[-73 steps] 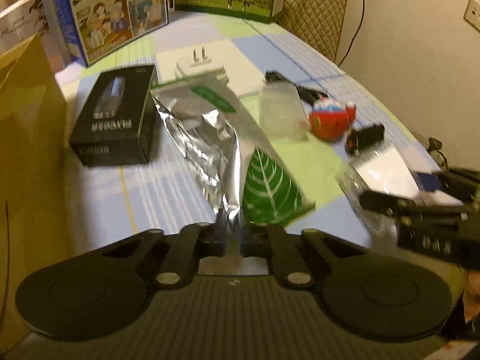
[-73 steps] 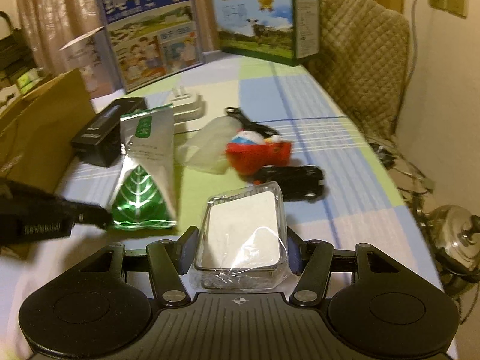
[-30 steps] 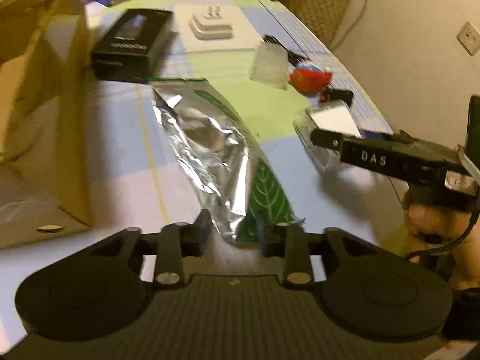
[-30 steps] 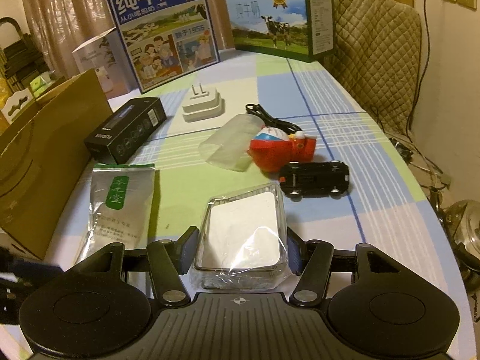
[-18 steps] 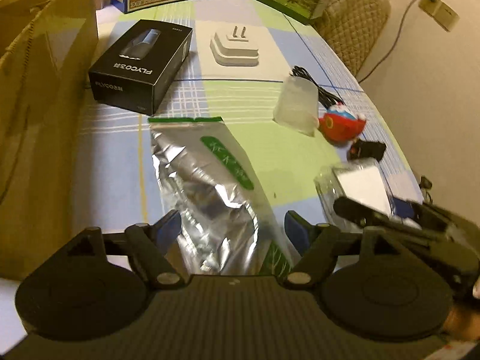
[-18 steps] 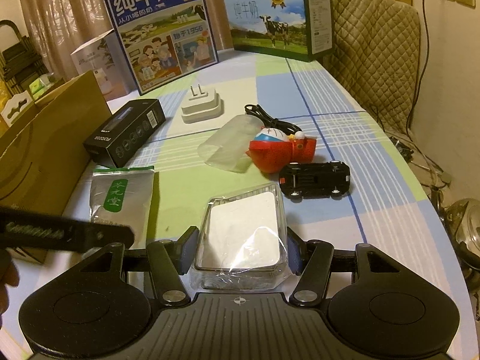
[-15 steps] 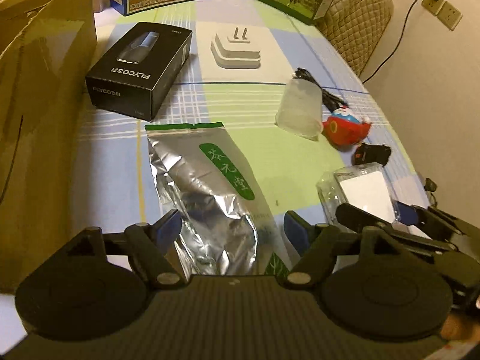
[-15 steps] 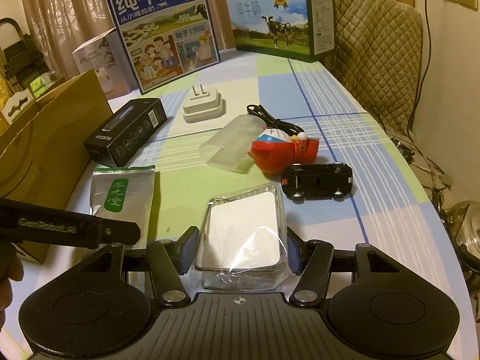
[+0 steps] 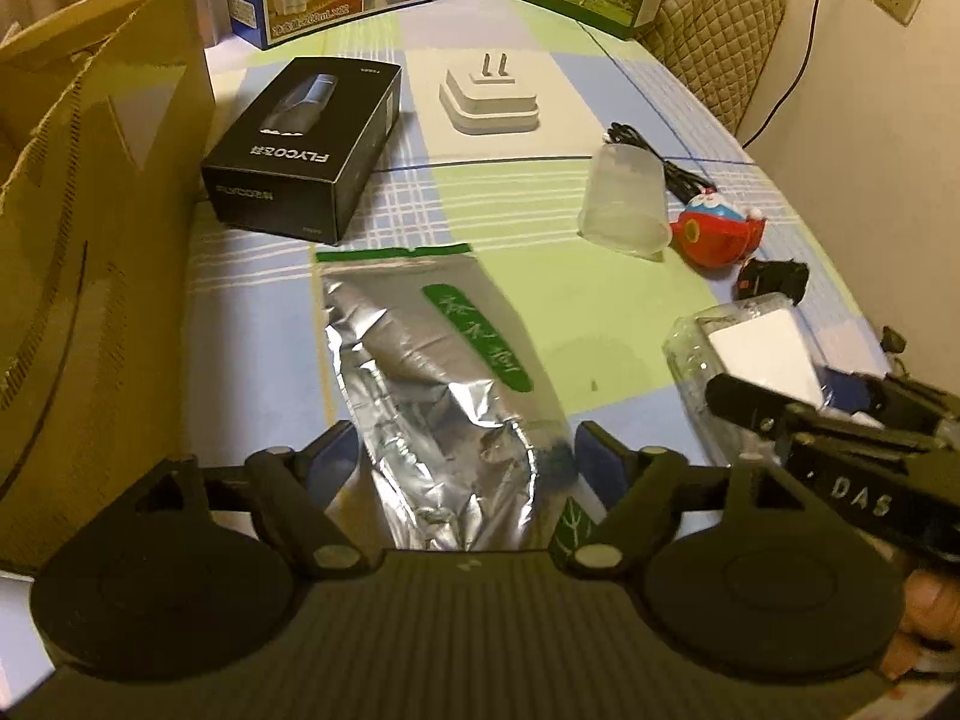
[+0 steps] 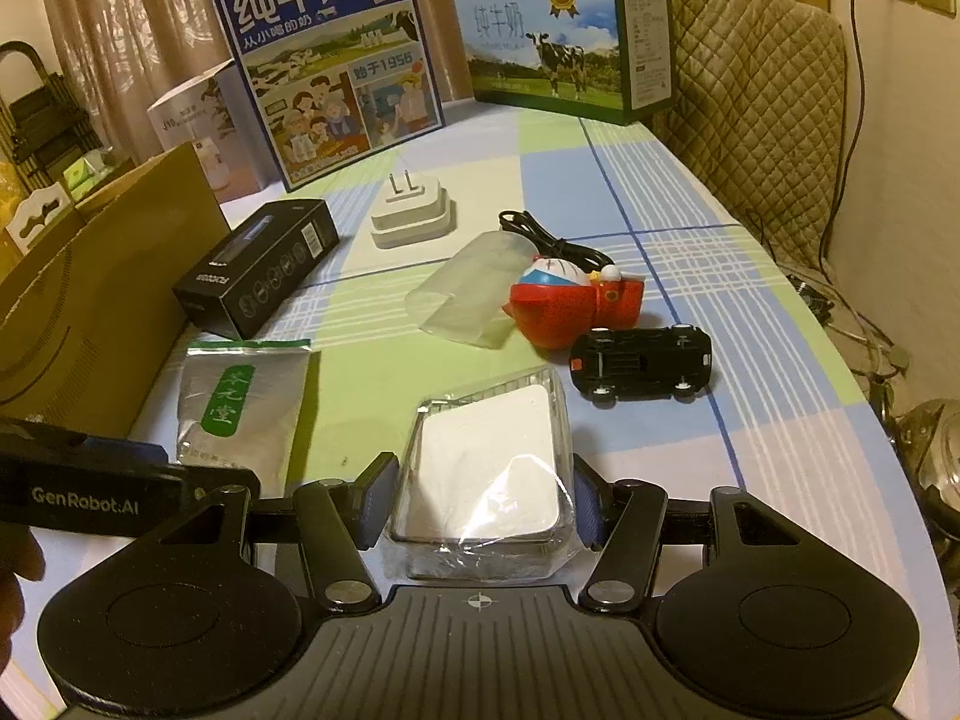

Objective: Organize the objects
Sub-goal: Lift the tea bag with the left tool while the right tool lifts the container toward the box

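pouch: the foil pouch [image 9: 444, 384] lies flat on the tabletop [image 9: 600, 336], green seal strip away from the camera, just in front of the black box [image 9: 306, 150]. My guess is it was put there so it lines up with the box next to the cardboard box [image 9: 90, 240].

left gripper: the left gripper [image 9: 465, 450] has just been opening. Its fingers [image 9: 336, 450] are now spread either side of the pouch's near end with gaps both sides, so nothing is pinched. Looks like a let-go to me.

right gripper: the right gripper [image 10: 480, 498] has its fingers [image 10: 378, 495] pressing on the sides of the clear tub [image 10: 486, 468] with the white block inside. Can't tell if the tub is lifted or resting on the tabletop. Probably parked there until the left side is done.

left view only: the pouch's crinkled lower half and its leaf-print corner, plus the right gripper coming in from the right edge with a bit of hand [image 9: 924, 612] under it.

right view only: the whole toy car [image 10: 642, 363] on its back, the red toy [image 10: 570, 306] leaning on the cup [image 10: 474, 294], both milk cartons [image 10: 336, 66] in full, and the charger [image 10: 414, 213]. It also shows the pouch's top half beside the left gripper's body, but not those fingers.

left to sort: car, toy, cup, cable [image 10: 552, 240], I'd say.
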